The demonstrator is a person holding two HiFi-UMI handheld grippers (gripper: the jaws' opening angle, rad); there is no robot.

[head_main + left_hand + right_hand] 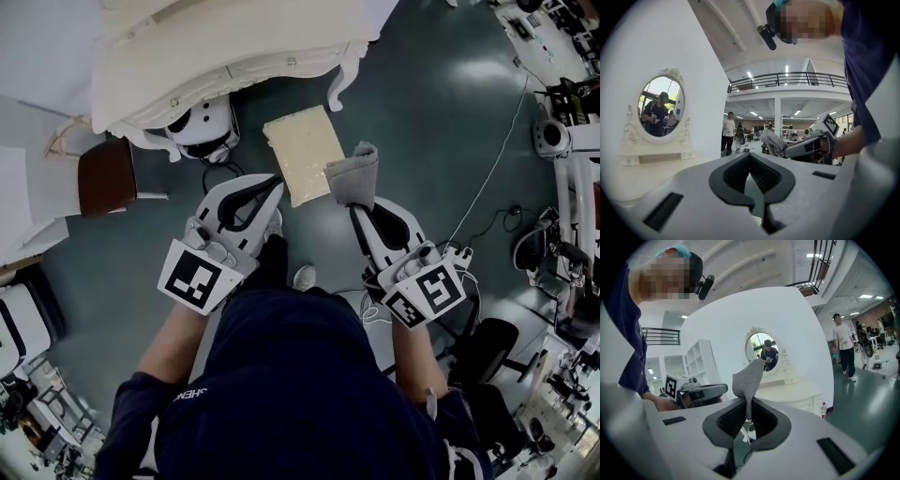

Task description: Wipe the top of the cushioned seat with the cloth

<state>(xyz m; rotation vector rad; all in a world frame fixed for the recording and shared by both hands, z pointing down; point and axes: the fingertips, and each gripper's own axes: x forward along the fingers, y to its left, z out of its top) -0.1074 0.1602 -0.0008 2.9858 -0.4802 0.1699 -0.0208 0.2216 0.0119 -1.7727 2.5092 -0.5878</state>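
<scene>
Right claw (356,206) is clamped on the cloth (354,173); right gripper view shows the pads pinching a thin fold, w/ the rest of the grey fabric standing up past the tips. Left claw (277,186) is closed too, tips together, nothing btwn them. Seat (302,150) is a cream rectangle in front of the white desk (225,47), just ahead of both claws and roughly btwn them. Its long axis runs away from the person toward the desk, tilted slightly. From the right claw the seat lies ahead & to the left; in the head view the cloth overlaps the seat's near right edge, but can't tell if it touches the top or hangs above it. Left tip sits by the near left corner, apart from the cloth. The right claw has the cloth and is on the seat's edge, so it is the one placed to wipe; the coming move prob needs the cloth brought down flat, then drawn left & forward along the long axis. The thin pinch could let the fabric bunch or slip under drag.
</scene>
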